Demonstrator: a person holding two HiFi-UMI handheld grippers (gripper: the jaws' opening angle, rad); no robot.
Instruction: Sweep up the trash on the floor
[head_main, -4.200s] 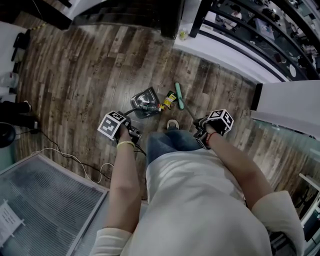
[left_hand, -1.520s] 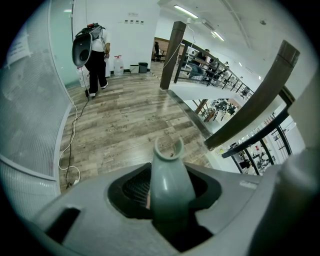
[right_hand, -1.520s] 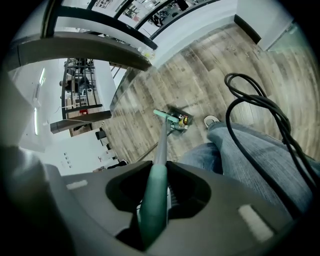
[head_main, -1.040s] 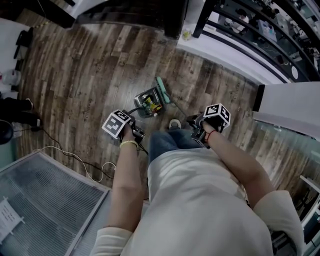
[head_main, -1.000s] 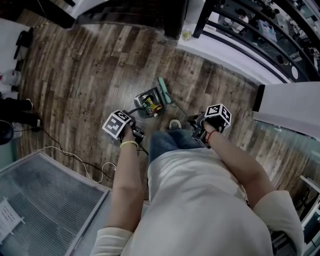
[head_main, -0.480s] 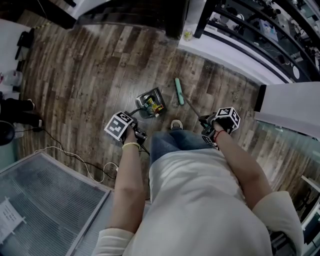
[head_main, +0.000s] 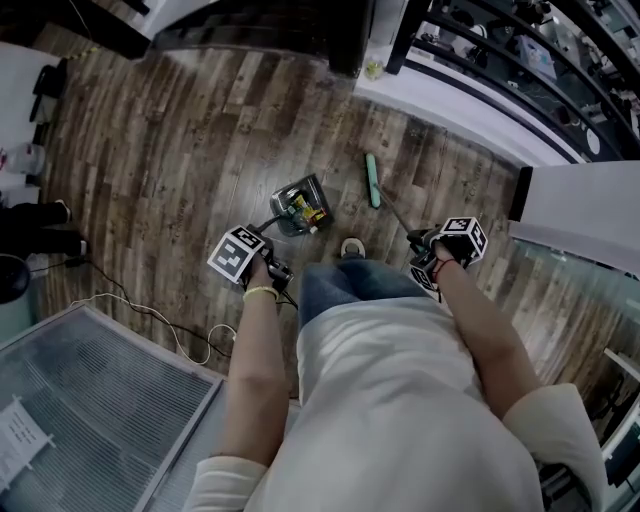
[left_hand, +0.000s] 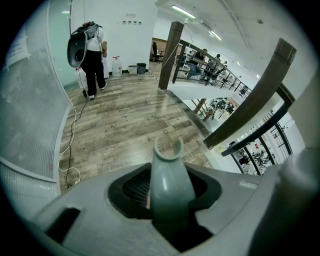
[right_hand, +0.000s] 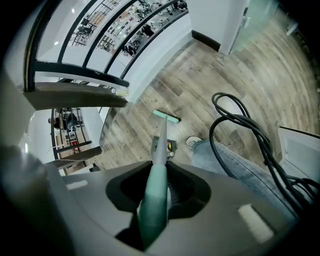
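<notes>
Left gripper (left_hand: 168, 212): jaws clamped tight on the grey-green dustpan handle (left_hand: 167, 172), which fills the gap between them. Right gripper (right_hand: 154, 207): jaws closed on the teal broom handle (right_hand: 152, 192), with the thin shaft running out ahead of them. In the head view the dustpan (head_main: 284, 207) sits on the wood floor (head_main: 170, 140). The trash (head_main: 311, 213), a yellow wrapper plus small bits, lies inside the dustpan. The green broom head (head_main: 372, 181) is to the right of the dustpan, clearly apart from it and down at floor level; cannot tell if it touches the boards. The person's shoe (head_main: 349, 247) is just behind the dustpan on its right side. A thin cable (head_main: 150, 318) lies looped on the floor well left of and behind the dustpan.
</notes>
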